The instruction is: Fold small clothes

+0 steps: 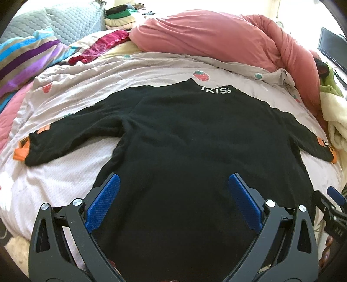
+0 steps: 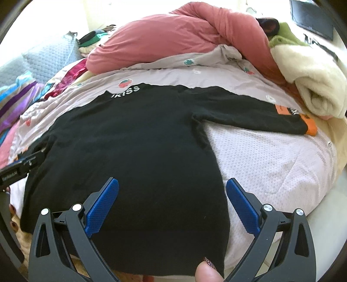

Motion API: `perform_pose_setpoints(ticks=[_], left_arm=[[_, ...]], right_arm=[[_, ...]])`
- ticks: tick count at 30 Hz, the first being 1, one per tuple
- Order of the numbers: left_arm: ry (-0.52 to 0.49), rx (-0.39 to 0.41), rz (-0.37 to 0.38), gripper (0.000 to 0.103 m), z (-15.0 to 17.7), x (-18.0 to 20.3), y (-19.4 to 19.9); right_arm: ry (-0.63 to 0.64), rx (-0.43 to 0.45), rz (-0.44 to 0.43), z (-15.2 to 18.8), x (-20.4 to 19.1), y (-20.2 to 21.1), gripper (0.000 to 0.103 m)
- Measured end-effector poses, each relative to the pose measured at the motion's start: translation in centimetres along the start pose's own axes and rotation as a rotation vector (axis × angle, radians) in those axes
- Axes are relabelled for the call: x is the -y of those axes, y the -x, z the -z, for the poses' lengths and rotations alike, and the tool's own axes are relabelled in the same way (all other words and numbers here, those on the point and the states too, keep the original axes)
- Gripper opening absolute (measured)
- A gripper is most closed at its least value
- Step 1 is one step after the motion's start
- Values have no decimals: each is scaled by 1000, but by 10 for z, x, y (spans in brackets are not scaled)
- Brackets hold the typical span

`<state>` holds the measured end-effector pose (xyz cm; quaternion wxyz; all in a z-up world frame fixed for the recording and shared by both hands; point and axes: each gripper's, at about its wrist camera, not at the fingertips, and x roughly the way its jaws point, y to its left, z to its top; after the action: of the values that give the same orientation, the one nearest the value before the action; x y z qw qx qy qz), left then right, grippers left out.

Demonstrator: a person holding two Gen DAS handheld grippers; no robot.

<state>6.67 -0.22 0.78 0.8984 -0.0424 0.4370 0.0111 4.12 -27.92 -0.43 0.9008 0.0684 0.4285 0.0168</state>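
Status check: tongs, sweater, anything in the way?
Both tongs open, left tongs, right tongs, empty. Black sweater flat on bed, sleeves out, unfolded. Nothing lying on it.

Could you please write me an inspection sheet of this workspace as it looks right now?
Surface: bed with strawberry-print quilt, rumpled.
Job's things: black sweater spread flat, collar away from the cameras, both sleeves out sideways, orange cuffs; not yet folded.
Clutter: pink duvet heaped behind; cream blanket at right; striped pillow at left; folded clothes stack in the far corner.
Grippers: left gripper and right gripper both open, above the sweater's hem, holding nothing.
Cables: nothing seen.
Surroundings: bright window light; dark screen at right.
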Motion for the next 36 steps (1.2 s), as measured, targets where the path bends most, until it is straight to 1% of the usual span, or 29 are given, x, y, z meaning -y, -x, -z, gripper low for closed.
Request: perform_pose_setpoints(ticks=[2,5,7,12,18,26,33,36], left_arm=[[-6,-9,6,94,-6,3,-6],[-17,-21,20,94,-13,10,-14],[-23,-30,26,94,-21,15,-21],[-23,-28,37,94,-36,24,-32],[-50,-31,45,94,-51,37,-45],[-72,-66,51,94,-64,46,-71],[-68,-107,65,94,-71,48,-94],[-69,-115,66,94,-74,47,-103]], right_arm=[[-27,-8,5,-8,10,-6,99],[-42,3,46,-18,24,-12,99],[-66,0,55,-24,34,-16,99],[-114,2,88,-35,56,-25,99],[-154,5,144,-45,78,-35,99],[-202,-4,199,-57,109,-52,99],[-282,-16,256,-71,155,-63,99],[-320,-25,254,-75,171,-69,99]])
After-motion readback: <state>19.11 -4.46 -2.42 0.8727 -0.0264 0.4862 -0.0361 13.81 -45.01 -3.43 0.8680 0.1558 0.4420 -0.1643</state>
